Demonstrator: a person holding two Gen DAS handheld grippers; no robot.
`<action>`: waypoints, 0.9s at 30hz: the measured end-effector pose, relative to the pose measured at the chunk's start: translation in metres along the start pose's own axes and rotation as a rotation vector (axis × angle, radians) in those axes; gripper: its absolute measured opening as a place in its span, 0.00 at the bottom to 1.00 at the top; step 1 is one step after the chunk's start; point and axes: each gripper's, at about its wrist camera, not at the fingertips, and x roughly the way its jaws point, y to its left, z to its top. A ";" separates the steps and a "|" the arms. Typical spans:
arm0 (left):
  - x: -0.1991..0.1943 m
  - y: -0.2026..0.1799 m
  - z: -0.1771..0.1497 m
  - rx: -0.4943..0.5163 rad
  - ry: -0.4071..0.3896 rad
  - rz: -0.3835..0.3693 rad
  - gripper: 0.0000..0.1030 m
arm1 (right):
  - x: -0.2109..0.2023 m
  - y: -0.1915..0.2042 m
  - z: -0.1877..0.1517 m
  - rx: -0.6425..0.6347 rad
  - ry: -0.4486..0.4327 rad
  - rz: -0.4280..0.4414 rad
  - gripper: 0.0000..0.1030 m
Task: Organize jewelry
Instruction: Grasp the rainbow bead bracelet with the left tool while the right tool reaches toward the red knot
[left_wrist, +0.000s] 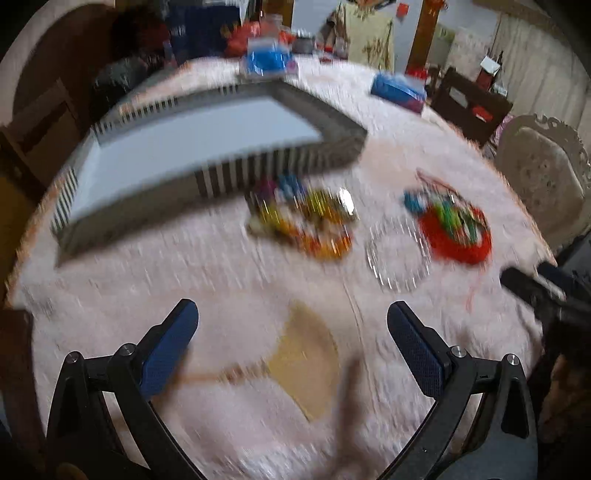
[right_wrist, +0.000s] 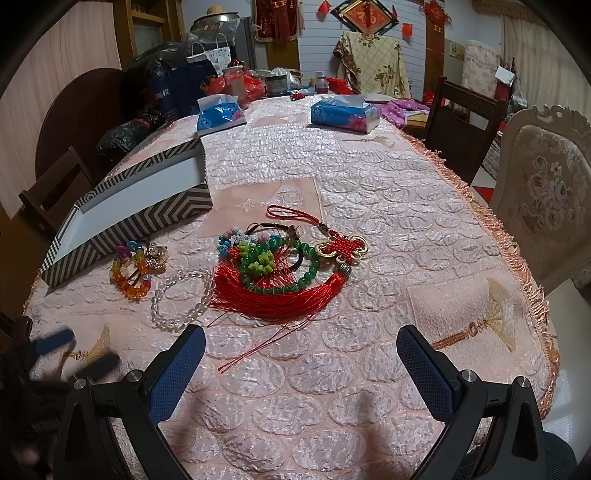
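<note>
Left wrist view, blurred: we see the left gripper (left_wrist: 291, 339) spread wide, empty, above the tablecloth (left_wrist: 184, 280); jewelry (left_wrist: 306, 218) lies beside the striped box (left_wrist: 207, 147).

Right wrist view: the right gripper (right_wrist: 301, 356) gapes empty; we note the clear bead bracelet (right_wrist: 181, 299) touching the red tassel (right_wrist: 273, 299).

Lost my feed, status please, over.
Left gripper and right gripper open, empty, above the tablecloth. Jewelry pile loose beside the striped box. Nothing blocking.

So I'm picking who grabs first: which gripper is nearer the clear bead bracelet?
Left, I'd judge. The left gripper sits just beside the clear bead bracelet, to its left. The right gripper hangs back toward the table edge, bracelet ahead-left.
</note>
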 end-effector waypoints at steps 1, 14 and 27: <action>0.002 0.002 0.005 -0.002 -0.004 0.007 0.99 | 0.000 0.000 0.000 0.000 0.000 0.000 1.00; 0.047 0.017 0.046 -0.069 0.061 0.003 0.46 | -0.001 0.001 0.001 0.002 0.002 0.004 1.00; 0.032 0.031 0.020 -0.064 0.026 -0.071 0.14 | 0.002 0.000 0.002 0.008 0.009 0.004 1.00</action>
